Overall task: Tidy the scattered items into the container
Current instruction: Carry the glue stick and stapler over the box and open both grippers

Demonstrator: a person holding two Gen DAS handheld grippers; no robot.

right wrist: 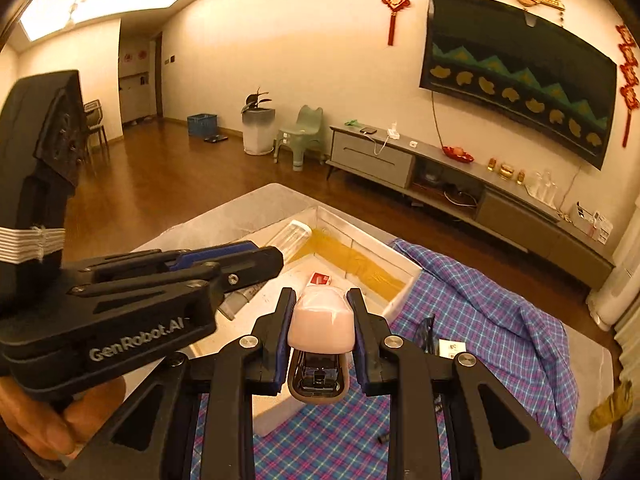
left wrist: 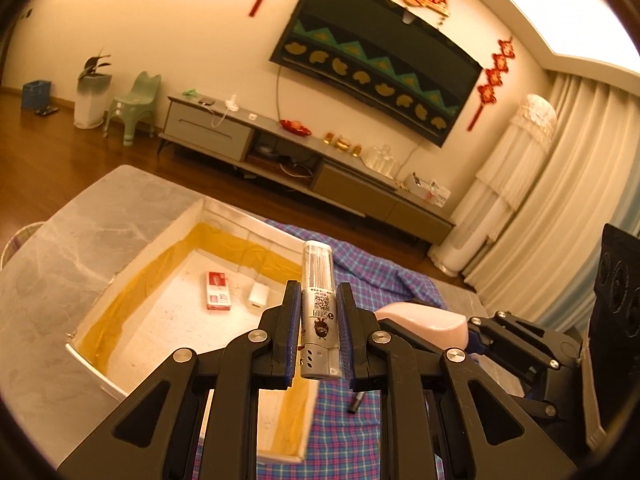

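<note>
My left gripper [left wrist: 319,300] is shut on a silver tube with a clear cap [left wrist: 318,304], held upright over the near edge of the white foam box [left wrist: 132,264]. The box holds a red packet [left wrist: 218,291] and a white charger [left wrist: 258,295]. My right gripper [right wrist: 321,304] is shut on a pink stapler [right wrist: 321,326], held above the box's near corner [right wrist: 400,300]. In the right wrist view the left gripper [right wrist: 256,264] crosses from the left with the tube's clear cap [right wrist: 292,236] over the box. The red packet [right wrist: 320,279] shows beyond the stapler.
The box stands on a grey marble table [left wrist: 60,248] beside a blue plaid cloth [right wrist: 500,320]. A small black cap [left wrist: 355,402] and a white card [right wrist: 452,348] lie on the cloth. A yellow item [right wrist: 612,406] sits at the right edge. A TV cabinet [right wrist: 460,184] stands beyond.
</note>
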